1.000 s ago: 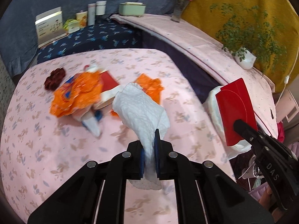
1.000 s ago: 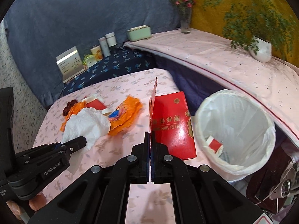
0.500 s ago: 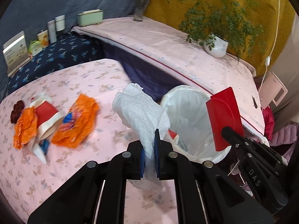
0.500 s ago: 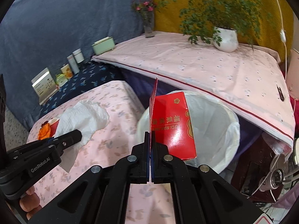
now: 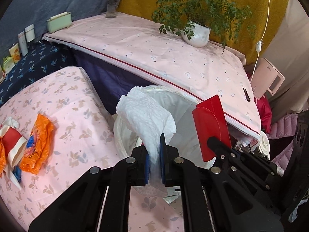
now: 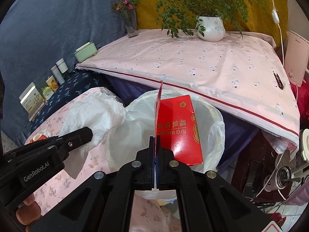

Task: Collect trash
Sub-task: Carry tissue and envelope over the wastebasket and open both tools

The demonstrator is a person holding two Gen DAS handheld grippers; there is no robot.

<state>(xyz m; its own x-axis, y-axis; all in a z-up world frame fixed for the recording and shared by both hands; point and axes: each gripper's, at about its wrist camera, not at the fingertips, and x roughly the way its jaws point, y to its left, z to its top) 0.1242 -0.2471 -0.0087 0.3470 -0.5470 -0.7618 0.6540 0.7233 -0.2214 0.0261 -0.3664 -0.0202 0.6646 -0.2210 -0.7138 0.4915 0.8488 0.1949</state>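
Observation:
My left gripper (image 5: pixel 154 150) is shut on a crumpled white paper towel (image 5: pixel 146 116), held over the near rim of the white-lined trash bin (image 5: pixel 123 135). From the right wrist the same towel (image 6: pixel 92 114) hangs left of the bin (image 6: pixel 216 127). My right gripper (image 6: pixel 156 145) is shut on a flap of a red envelope (image 6: pixel 177 127) with gold print, above the bin's opening. The left wrist view shows that envelope (image 5: pixel 210 123) at the bin's right side. Orange wrappers (image 5: pixel 36 145) and a red-and-white scrap (image 5: pixel 11 143) lie on the pink floral cloth.
A pink-covered shelf (image 5: pixel 154 54) runs behind the bin with a potted plant (image 5: pixel 197 32), a flower vase (image 5: pixel 112 3) and a green box (image 5: pixel 58 22). Bottles and cartons (image 6: pixel 56 75) stand on a dark blue cloth. Cables and red fabric crowd the right.
Both grippers have swung right from over the floral cloth to the bin, carrying the towel and the envelope. The orange wrappers have slid to the left edge of the view.

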